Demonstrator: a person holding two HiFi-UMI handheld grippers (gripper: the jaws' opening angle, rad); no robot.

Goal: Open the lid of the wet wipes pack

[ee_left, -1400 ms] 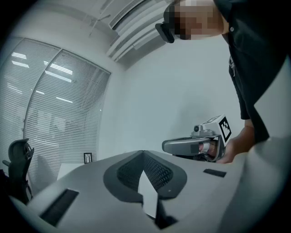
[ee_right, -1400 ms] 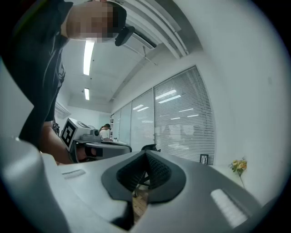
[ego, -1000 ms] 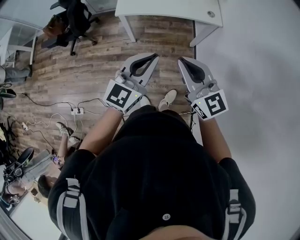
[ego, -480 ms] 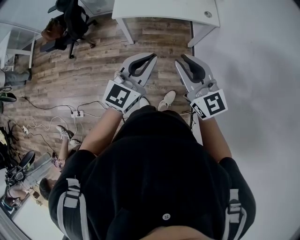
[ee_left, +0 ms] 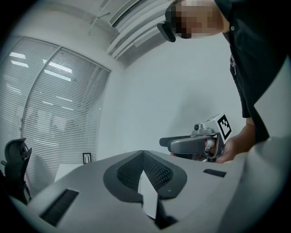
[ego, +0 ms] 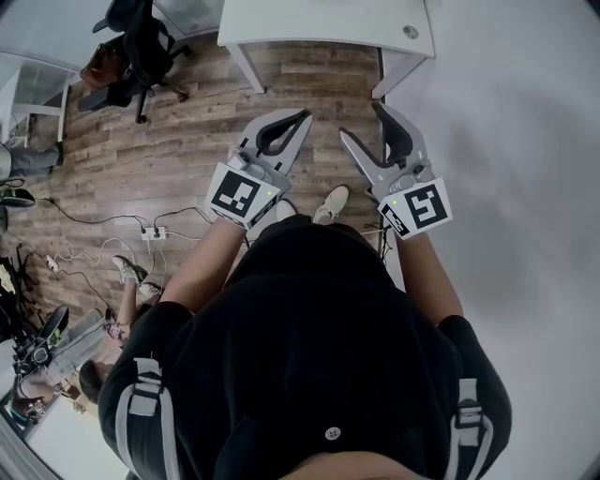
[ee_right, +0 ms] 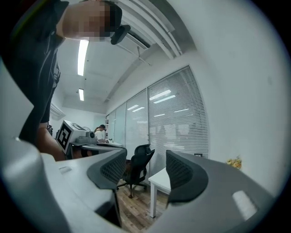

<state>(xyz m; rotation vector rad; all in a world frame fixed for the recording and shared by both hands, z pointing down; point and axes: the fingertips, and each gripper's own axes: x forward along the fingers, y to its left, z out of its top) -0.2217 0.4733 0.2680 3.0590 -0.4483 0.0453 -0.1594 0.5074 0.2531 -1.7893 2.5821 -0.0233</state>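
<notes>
I'm not on the wet wipes pack yet. No view shows it, so I judge this to be the approach, before any grasp. My left tool (ego: 305, 114) is pressed together with nothing in it. My right tool (ego: 360, 120) has just been opening and stands spread, also empty. Both point level above the wood floor (ego: 187, 141), toward a white tabletop (ego: 319, 19). Next I need to find the pack, perhaps further along that tabletop, and steady it before lifting the lid. An office chair (ego: 141, 37) stands off to the left, and cables (ego: 103, 211) trail across the floor. A pale wall (ego: 516, 141) flanks my right side.
</notes>
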